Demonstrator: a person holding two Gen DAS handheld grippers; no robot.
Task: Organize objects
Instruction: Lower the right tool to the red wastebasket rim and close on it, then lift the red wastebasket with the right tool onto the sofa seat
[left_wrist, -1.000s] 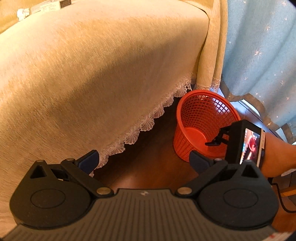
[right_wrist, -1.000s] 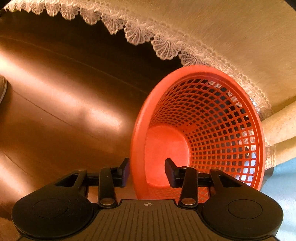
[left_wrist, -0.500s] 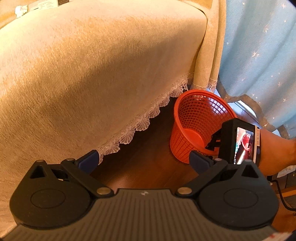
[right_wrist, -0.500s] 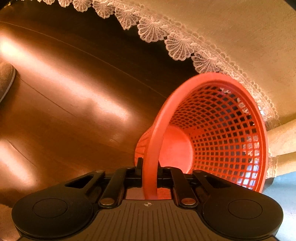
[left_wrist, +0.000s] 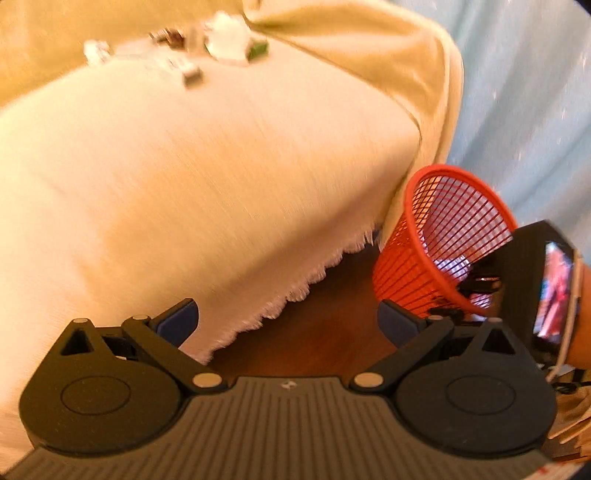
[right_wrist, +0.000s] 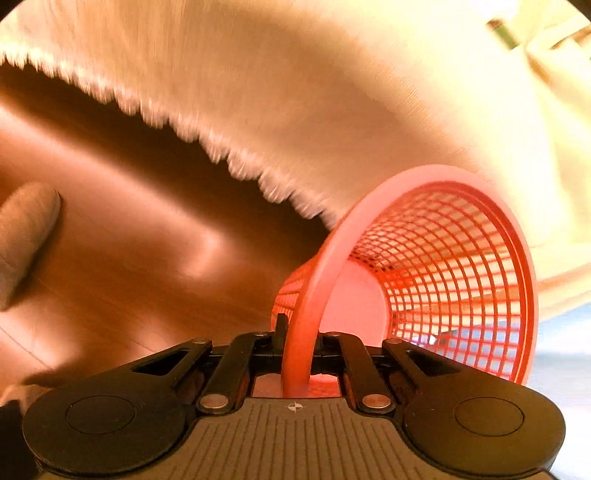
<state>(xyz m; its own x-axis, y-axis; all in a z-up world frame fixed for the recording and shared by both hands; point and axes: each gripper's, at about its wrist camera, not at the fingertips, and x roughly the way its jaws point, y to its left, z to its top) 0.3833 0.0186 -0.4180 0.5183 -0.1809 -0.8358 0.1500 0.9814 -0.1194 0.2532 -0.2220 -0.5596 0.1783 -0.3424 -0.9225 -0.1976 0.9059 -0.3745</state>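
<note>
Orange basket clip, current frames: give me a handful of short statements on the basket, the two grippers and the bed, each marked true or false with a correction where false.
1. The right gripper is shut on the rim of the orange basket. True.
2. The left gripper also clamps the basket. False: its jaws stand wide apart with nothing between them.
3. The basket holds several small items. False: its inside looks empty.
4. Small objects lie on the far part of the cream bed cover. True, though they are blurred.
5. The floor is carpeted. False: it is glossy brown wood.
</note>
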